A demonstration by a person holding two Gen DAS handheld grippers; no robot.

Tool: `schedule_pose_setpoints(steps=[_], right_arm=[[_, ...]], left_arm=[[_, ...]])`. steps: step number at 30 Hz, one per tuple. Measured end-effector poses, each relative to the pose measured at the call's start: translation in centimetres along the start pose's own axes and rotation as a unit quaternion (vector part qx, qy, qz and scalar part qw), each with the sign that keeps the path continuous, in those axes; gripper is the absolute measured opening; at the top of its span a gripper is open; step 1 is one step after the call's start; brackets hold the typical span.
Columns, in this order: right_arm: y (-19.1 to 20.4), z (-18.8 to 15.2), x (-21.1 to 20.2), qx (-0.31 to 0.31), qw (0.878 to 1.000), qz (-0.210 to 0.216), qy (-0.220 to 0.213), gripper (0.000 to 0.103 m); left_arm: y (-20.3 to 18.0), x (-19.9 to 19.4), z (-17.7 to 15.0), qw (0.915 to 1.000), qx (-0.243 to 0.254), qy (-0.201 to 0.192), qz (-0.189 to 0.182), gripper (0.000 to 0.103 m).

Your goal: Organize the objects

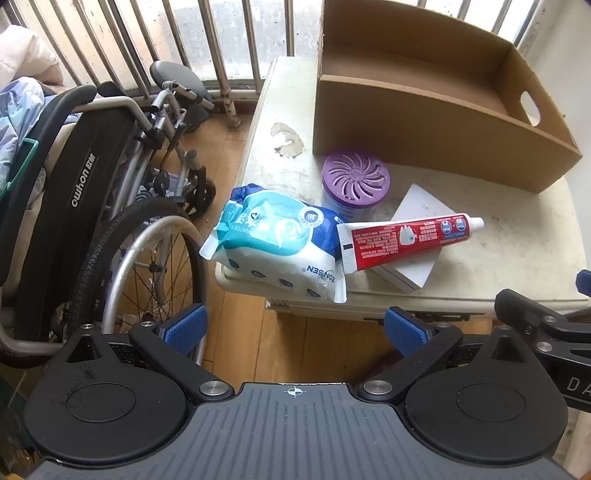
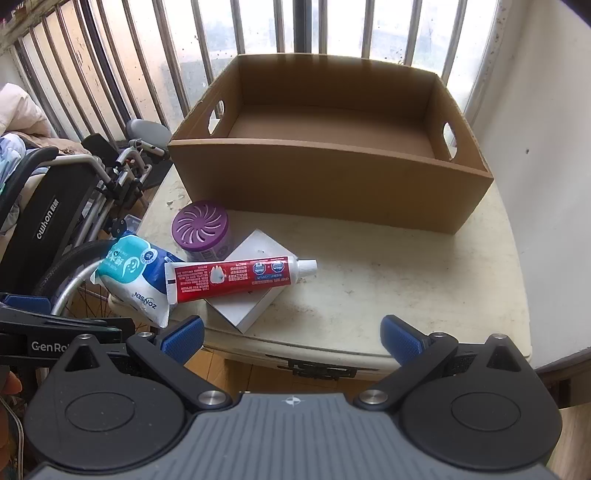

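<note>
An empty brown cardboard box (image 2: 332, 184) (image 1: 436, 129) stands at the back of a cream table (image 2: 406, 288) (image 1: 509, 251). In front of it lie a red toothpaste tube (image 2: 236, 278) (image 1: 406, 240) across a white box (image 2: 251, 306) (image 1: 413, 266), a purple-lidded round container (image 2: 201, 225) (image 1: 355, 177), and a blue-and-white pack of wipes (image 2: 136, 273) (image 1: 277, 240) hanging over the table's left edge. My left gripper (image 1: 295, 330) is open, short of the table's front edge below the wipes. My right gripper (image 2: 291, 339) is open over the front edge, with nothing between its blue pads.
A folded black wheelchair (image 1: 92, 206) (image 2: 55, 214) stands close to the table's left side on a wooden floor. Window bars (image 2: 258, 26) run behind the box and a white wall (image 2: 535, 147) closes the right. The other gripper shows at each view's side edge.
</note>
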State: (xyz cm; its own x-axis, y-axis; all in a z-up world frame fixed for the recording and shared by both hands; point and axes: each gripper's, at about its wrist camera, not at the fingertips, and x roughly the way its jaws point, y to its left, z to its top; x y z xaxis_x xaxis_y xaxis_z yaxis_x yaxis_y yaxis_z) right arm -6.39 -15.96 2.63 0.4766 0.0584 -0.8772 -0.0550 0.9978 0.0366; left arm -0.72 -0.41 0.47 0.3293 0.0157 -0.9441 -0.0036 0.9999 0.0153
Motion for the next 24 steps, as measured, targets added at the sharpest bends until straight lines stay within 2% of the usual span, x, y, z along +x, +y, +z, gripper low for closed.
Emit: schedule_pose_setpoints(steps=[24], right_arm=[[0.07,-0.27,-0.13,-0.010,1.000,0.000,0.004,0.103]], left_arm=[[-0.23,-0.04,-0.22,1.0000,0.000,0.000,0.003,0.102]])
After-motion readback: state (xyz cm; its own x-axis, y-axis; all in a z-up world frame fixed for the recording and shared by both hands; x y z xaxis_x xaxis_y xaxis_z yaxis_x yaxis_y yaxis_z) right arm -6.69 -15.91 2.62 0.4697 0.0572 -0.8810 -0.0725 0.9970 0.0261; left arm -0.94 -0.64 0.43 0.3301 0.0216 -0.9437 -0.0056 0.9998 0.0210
